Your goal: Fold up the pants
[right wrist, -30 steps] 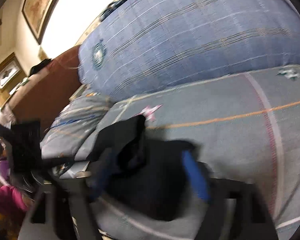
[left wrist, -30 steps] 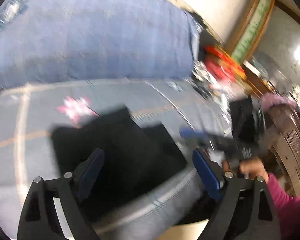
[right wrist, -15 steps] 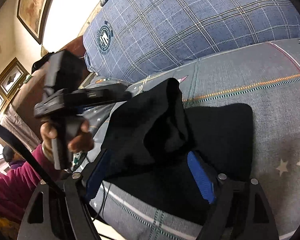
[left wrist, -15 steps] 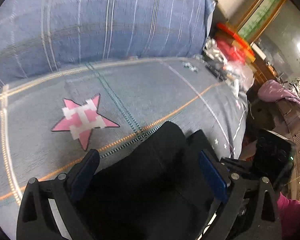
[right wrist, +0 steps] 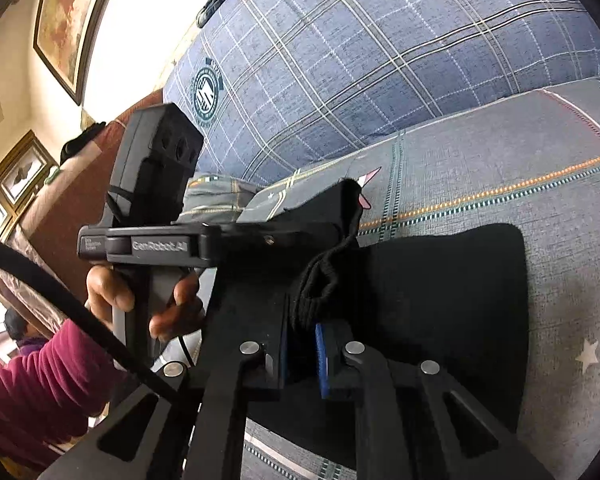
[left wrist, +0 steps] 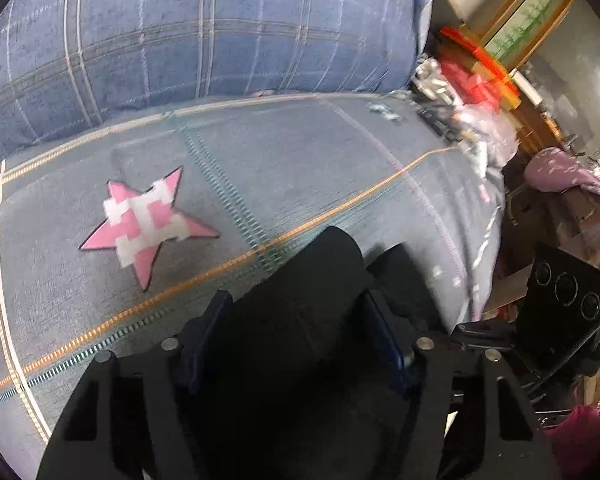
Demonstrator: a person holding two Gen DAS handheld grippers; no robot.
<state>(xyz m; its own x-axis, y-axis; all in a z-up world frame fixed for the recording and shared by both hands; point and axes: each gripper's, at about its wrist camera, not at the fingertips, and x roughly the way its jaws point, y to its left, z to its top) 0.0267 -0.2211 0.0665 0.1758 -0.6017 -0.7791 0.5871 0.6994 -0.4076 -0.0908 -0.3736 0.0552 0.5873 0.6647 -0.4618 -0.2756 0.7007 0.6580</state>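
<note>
The black pants (right wrist: 440, 292) lie folded on the grey sofa seat (right wrist: 520, 168), with one edge bunched up. My right gripper (right wrist: 302, 354) is shut on that bunched edge. In the left wrist view the pants (left wrist: 300, 304) fill the space between the blue pads of my left gripper (left wrist: 298, 320), whose jaws stand partly closed around the cloth. The left gripper's body (right wrist: 152, 244) shows in the right wrist view, held by a hand in a magenta sleeve.
A pink star patch (left wrist: 144, 220) lies on the seat left of the pants. The blue plaid back cushion (left wrist: 200, 32) rises behind. Clutter and a red box (left wrist: 476, 68) sit past the sofa's right end. The seat's front edge runs just below the pants.
Both grippers have closed in on the pants. The right jaws went from wide open to shut on the bunched edge, and the left jaws have narrowed around the cloth.
</note>
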